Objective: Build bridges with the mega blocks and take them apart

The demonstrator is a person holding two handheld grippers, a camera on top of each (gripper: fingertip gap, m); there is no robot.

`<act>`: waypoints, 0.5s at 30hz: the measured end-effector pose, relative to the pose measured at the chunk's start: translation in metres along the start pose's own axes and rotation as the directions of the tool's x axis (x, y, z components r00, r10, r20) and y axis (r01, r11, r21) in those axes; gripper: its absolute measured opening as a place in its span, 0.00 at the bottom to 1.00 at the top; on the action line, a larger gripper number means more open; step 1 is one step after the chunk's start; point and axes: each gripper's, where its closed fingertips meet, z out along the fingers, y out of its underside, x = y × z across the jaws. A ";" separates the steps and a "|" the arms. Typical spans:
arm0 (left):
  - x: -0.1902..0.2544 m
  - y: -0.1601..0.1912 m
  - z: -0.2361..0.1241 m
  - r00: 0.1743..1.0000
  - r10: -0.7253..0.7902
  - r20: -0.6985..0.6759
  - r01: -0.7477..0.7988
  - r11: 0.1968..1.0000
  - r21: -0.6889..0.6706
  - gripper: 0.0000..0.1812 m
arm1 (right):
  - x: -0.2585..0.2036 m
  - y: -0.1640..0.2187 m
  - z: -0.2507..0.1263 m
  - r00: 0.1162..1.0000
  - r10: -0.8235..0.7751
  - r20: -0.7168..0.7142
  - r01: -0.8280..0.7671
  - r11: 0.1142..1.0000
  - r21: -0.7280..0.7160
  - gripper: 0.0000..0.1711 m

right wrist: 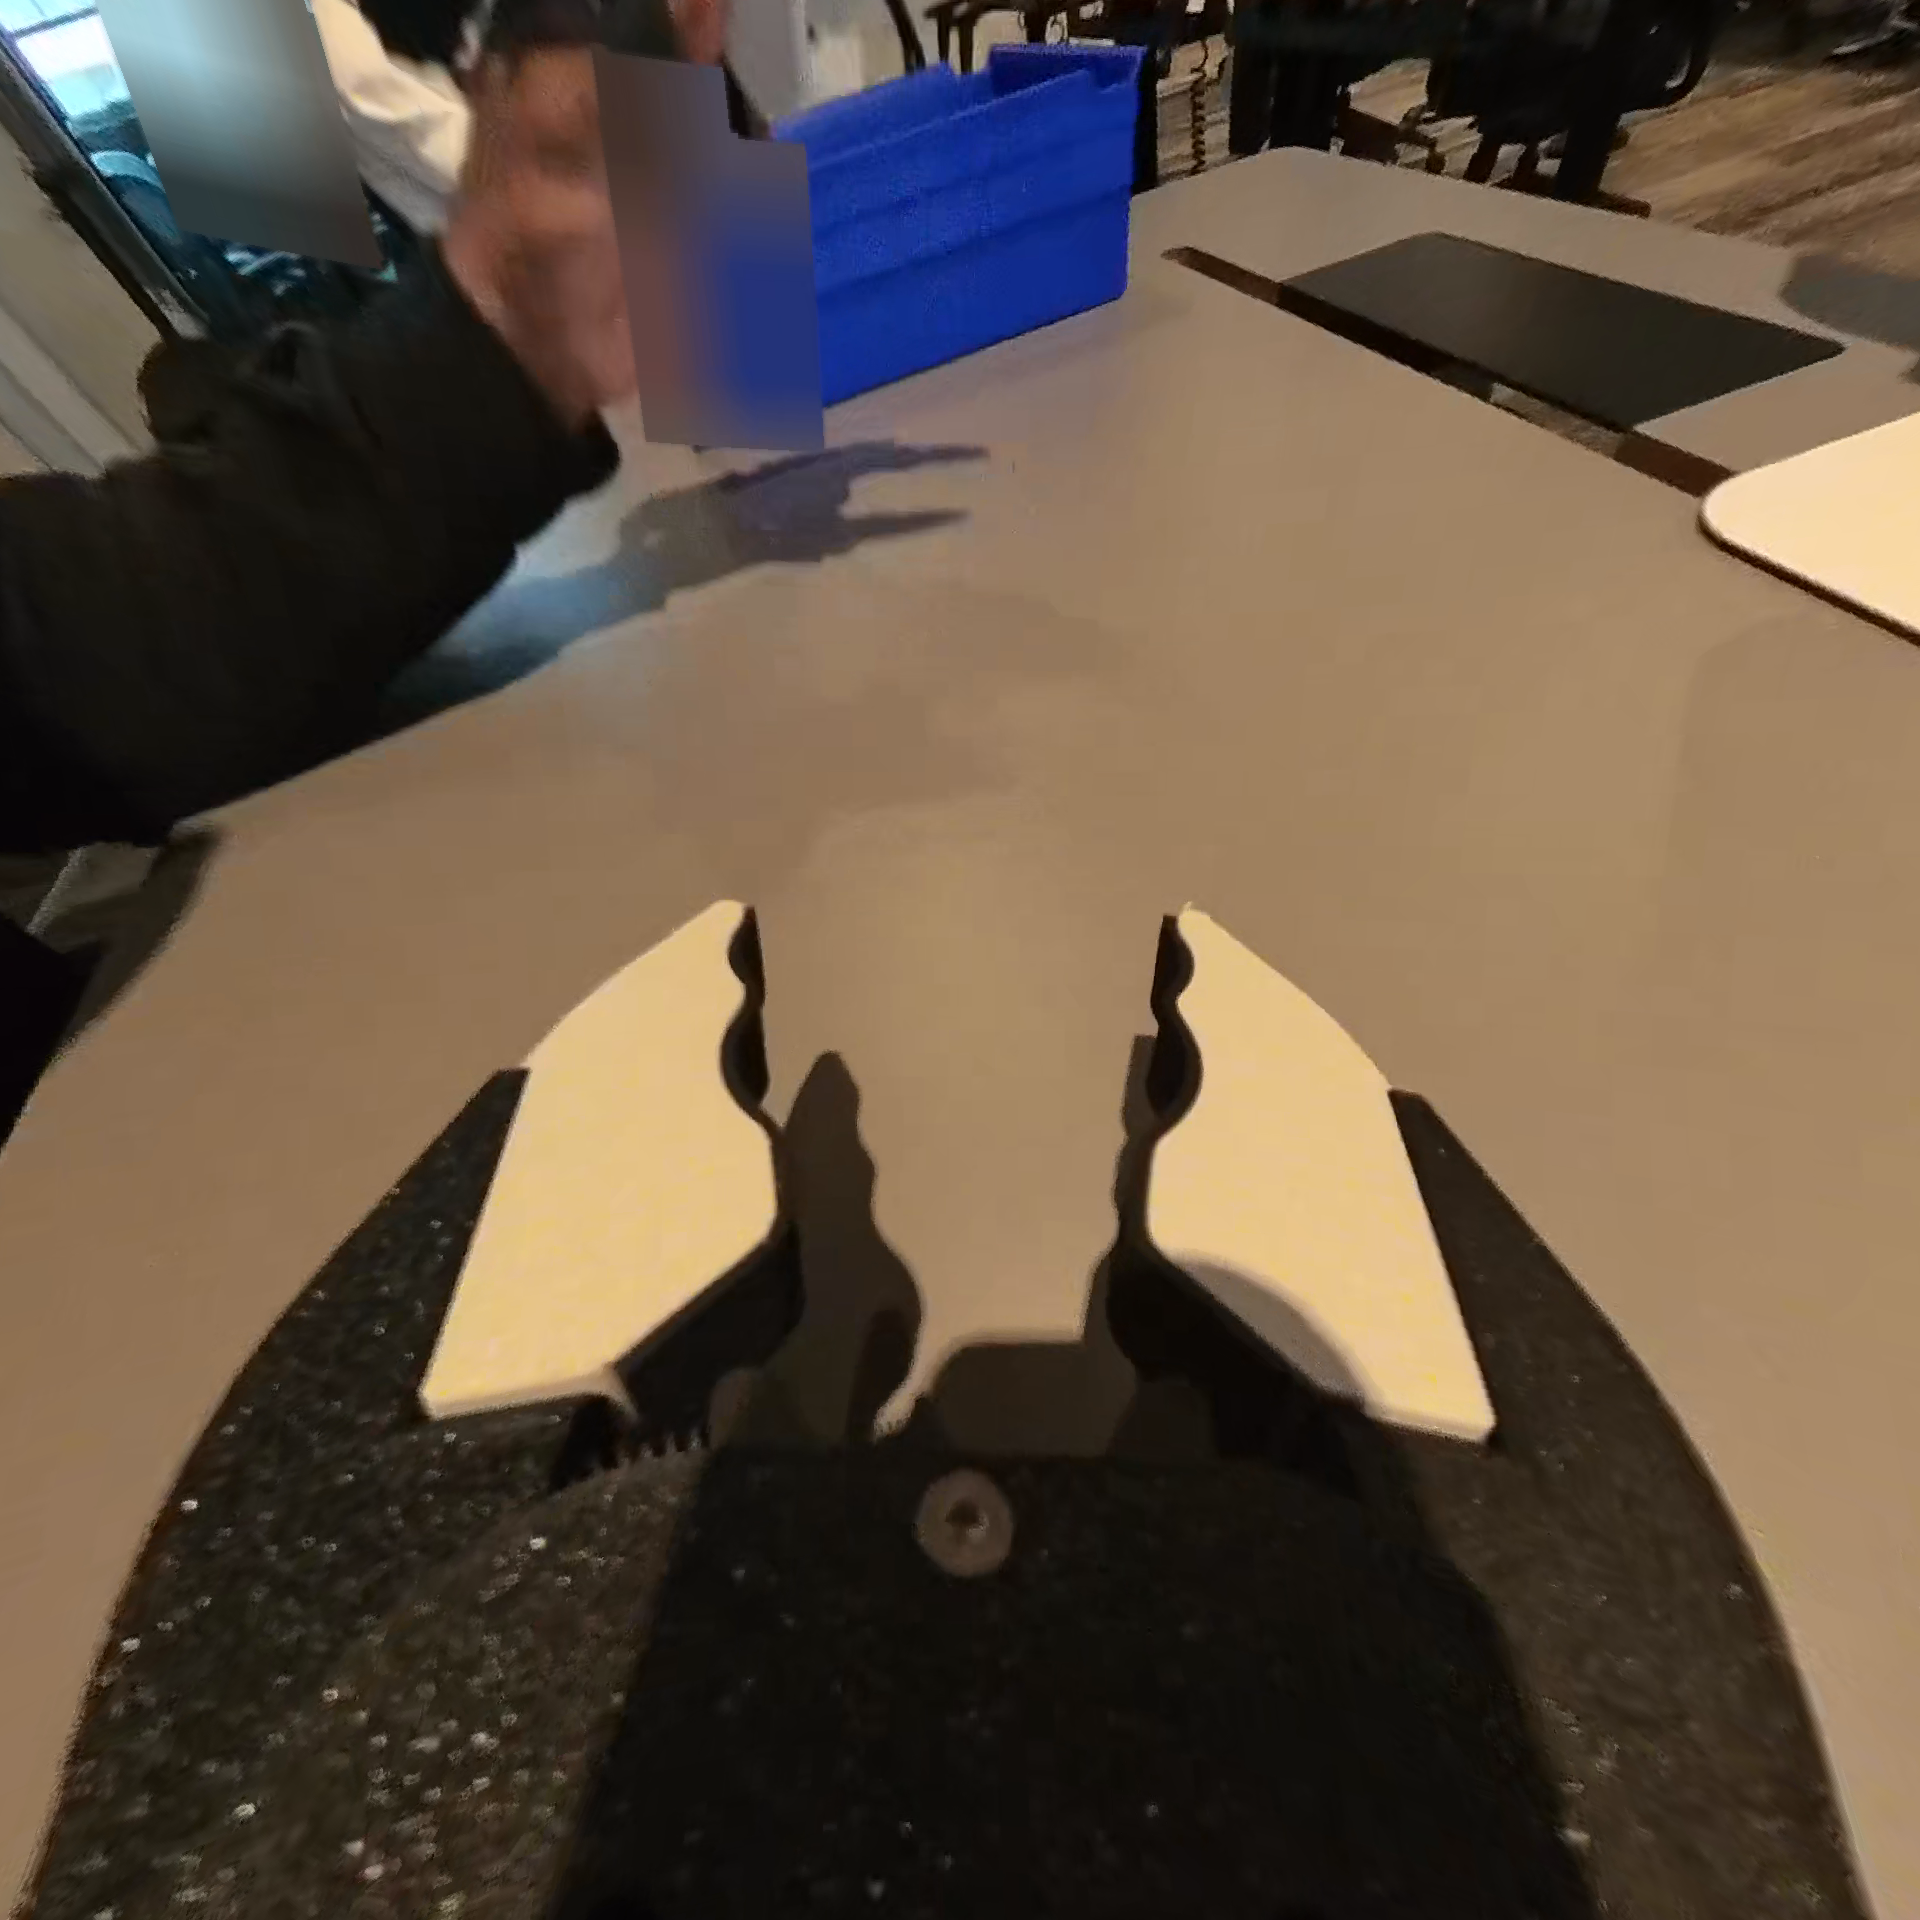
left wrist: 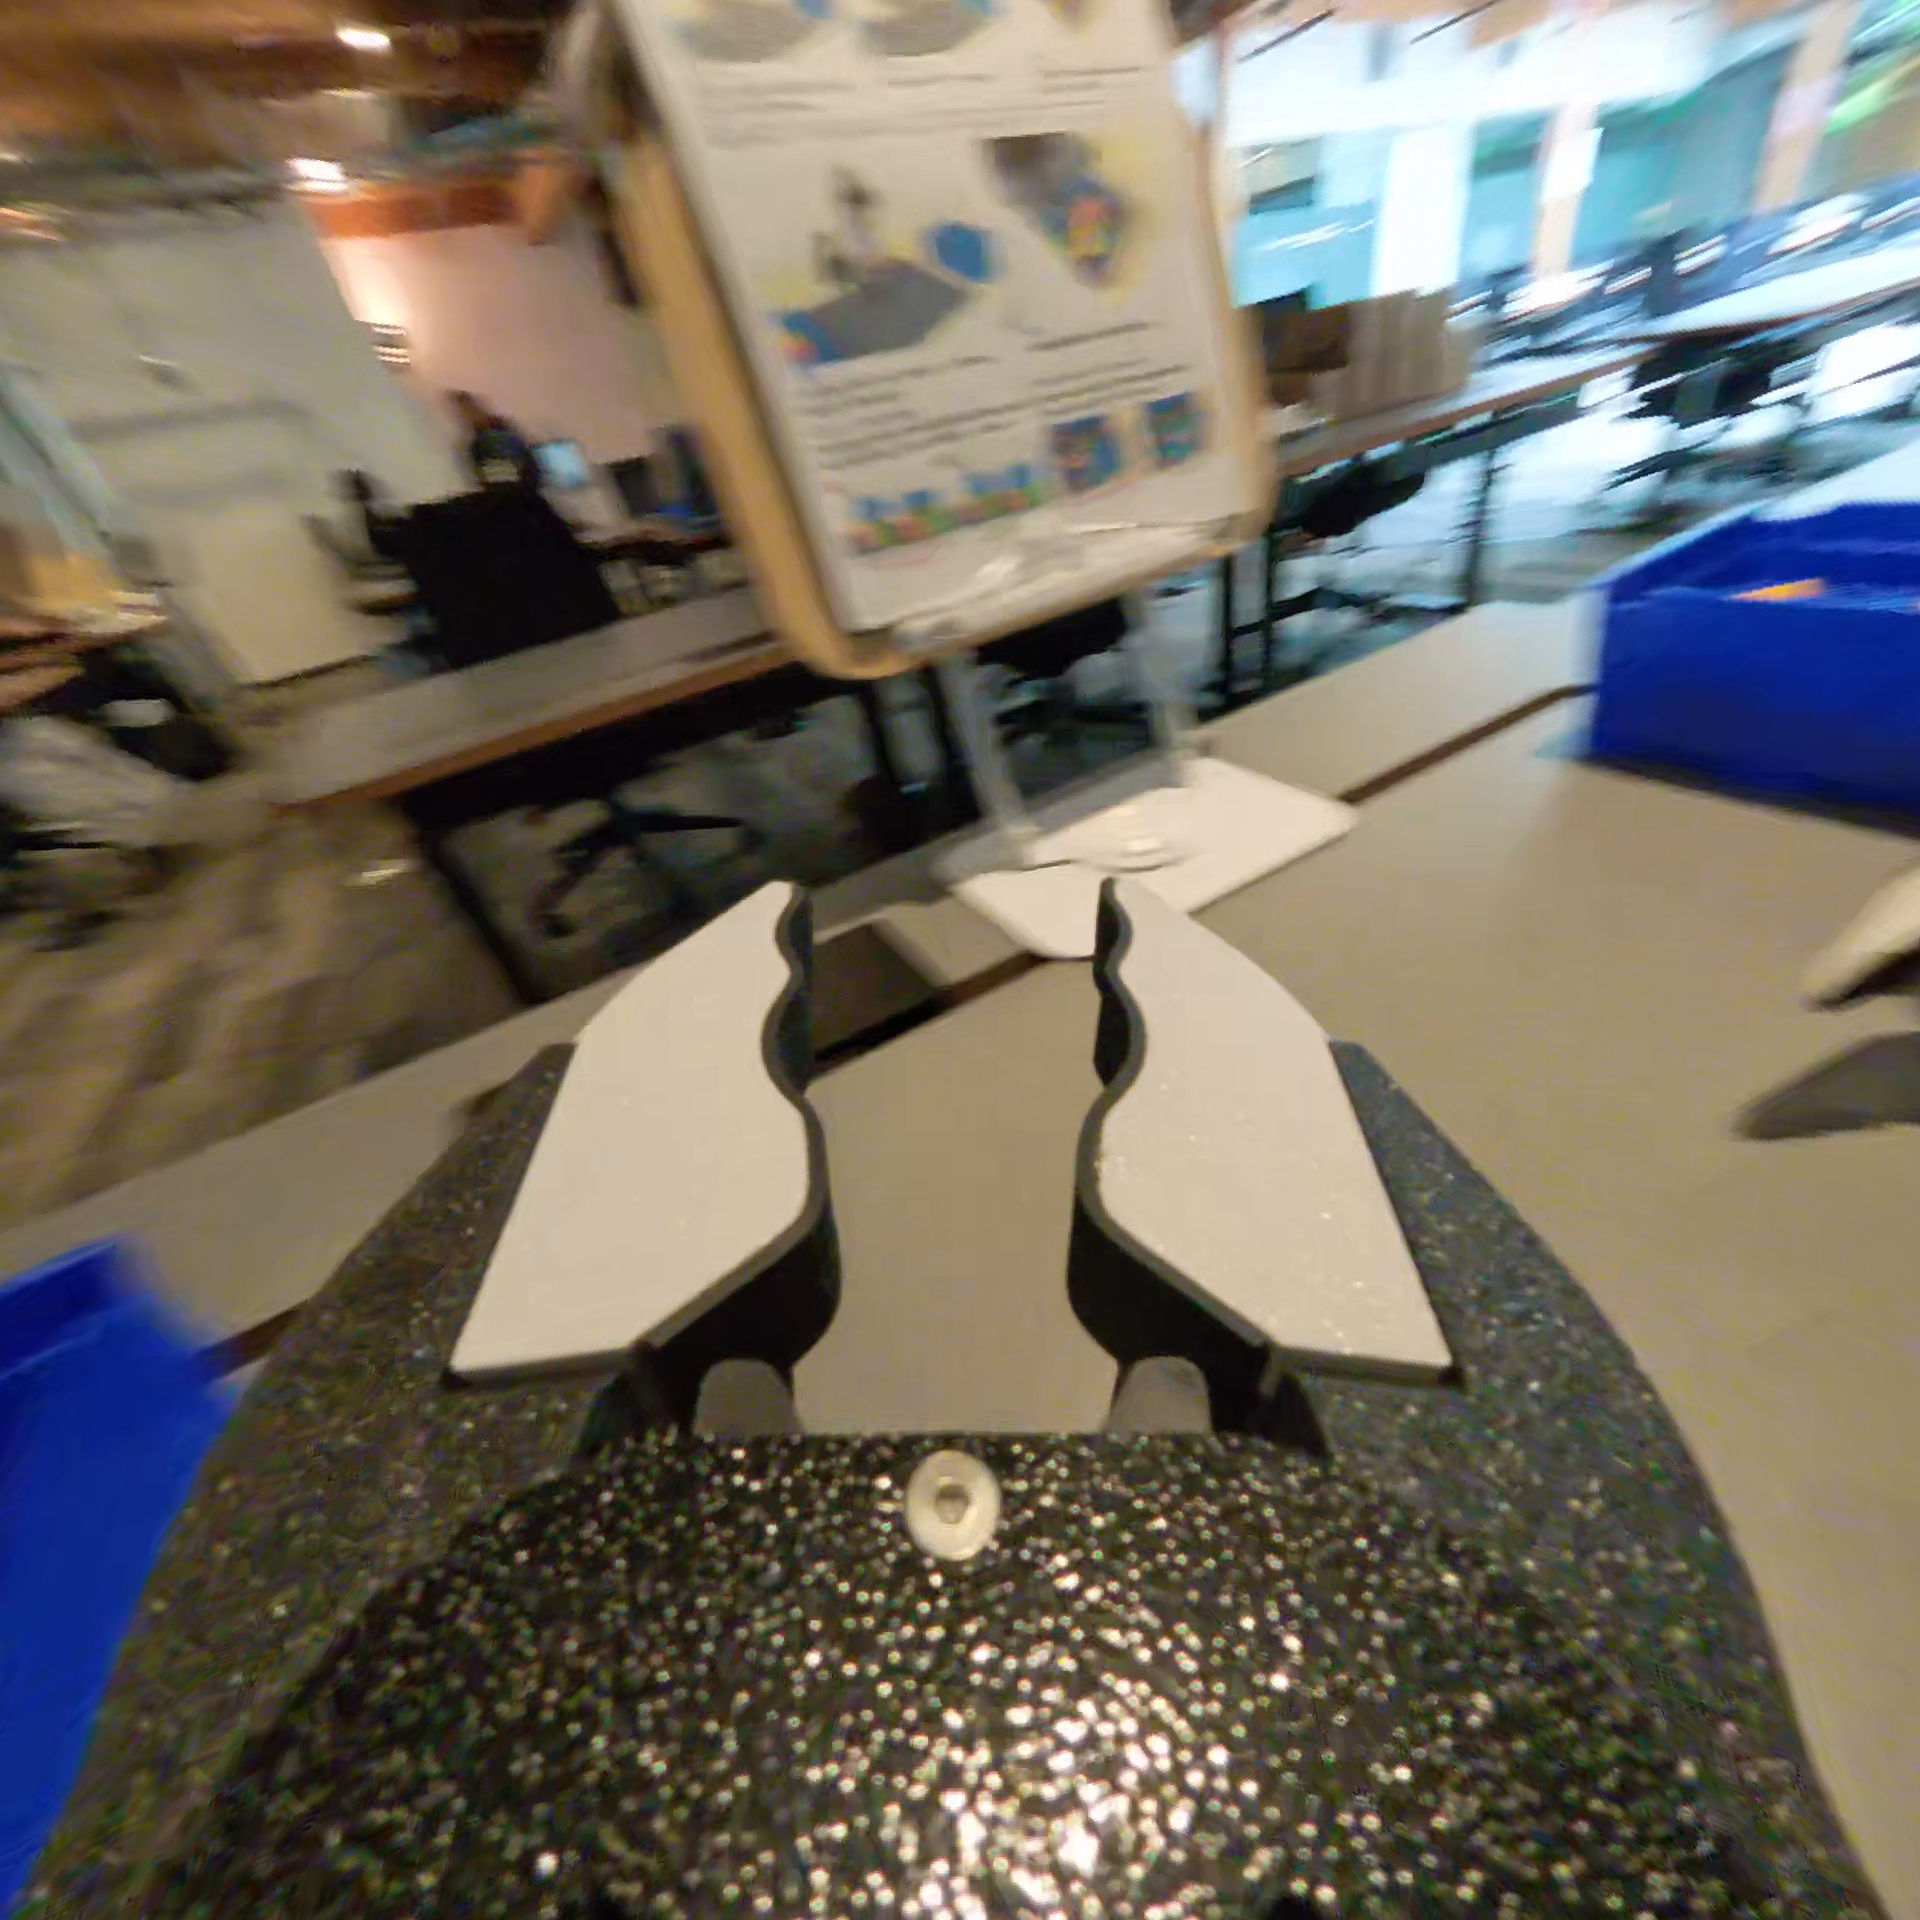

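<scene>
Both grippers are just hanging over the grey table [right wrist: 1039, 675] with nothing in them. The left gripper [left wrist: 951, 914] has its fingers spread a fair way apart, empty gap between them, and it's pointing toward the far edge of the tabletop. Straight ahead of its tips there's a white flat base [left wrist: 1153, 842] with a stand coming up out of it, and on top of that a tilted board with an instruction sheet [left wrist: 966, 312] full of little pictures. That view is pretty smeared, so I can't make out much detail.

Off to the left gripper's right, up ahead, sits a blue bin [left wrist: 1756, 665] with something orange peeking over the rim; probably blocks, but too blurry to call. Another blue bin [left wrist: 73, 1475] is right beside that gripper on its left, low down.

The right gripper [right wrist: 961, 920] is also wide apart and empty, with bare table between and ahead of the tips. Far ahead of it, a bit left, is a blue bin [right wrist: 977, 208]. A dark sleeve [right wrist: 260, 540] reaches in from its left side. To its right ahead there's a black flat panel [right wrist: 1558, 322] set in the table, and the corner of a white board [right wrist: 1829, 520].

No loose mega blocks anywhere on the table that I can see.
</scene>
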 end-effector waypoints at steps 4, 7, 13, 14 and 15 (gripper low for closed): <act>-0.118 0.002 -0.070 0.949 0.078 0.305 -0.035 0.989 -0.142 0.27 | -0.006 0.006 0.005 0.999 -0.049 0.013 0.050 0.997 -0.050 0.42; -0.195 0.038 -0.110 0.902 0.060 0.428 0.086 0.946 -0.314 0.28 | -0.009 0.012 0.009 0.997 -0.071 0.028 0.073 0.992 -0.100 0.40; -0.267 0.136 -0.126 0.859 -0.196 0.474 0.442 0.751 -0.491 0.27 | -0.009 0.024 0.018 0.996 -0.090 0.026 0.093 0.975 -0.200 0.38; -0.272 0.144 -0.123 0.853 -0.222 0.472 0.462 0.742 -0.486 0.25 | -0.008 0.025 0.019 0.996 -0.090 0.014 0.091 0.975 -0.202 0.38; -0.276 0.151 -0.120 0.854 -0.231 0.467 0.467 0.737 -0.488 0.25 | -0.006 0.024 0.019 0.996 -0.088 0.000 0.087 0.976 -0.200 0.37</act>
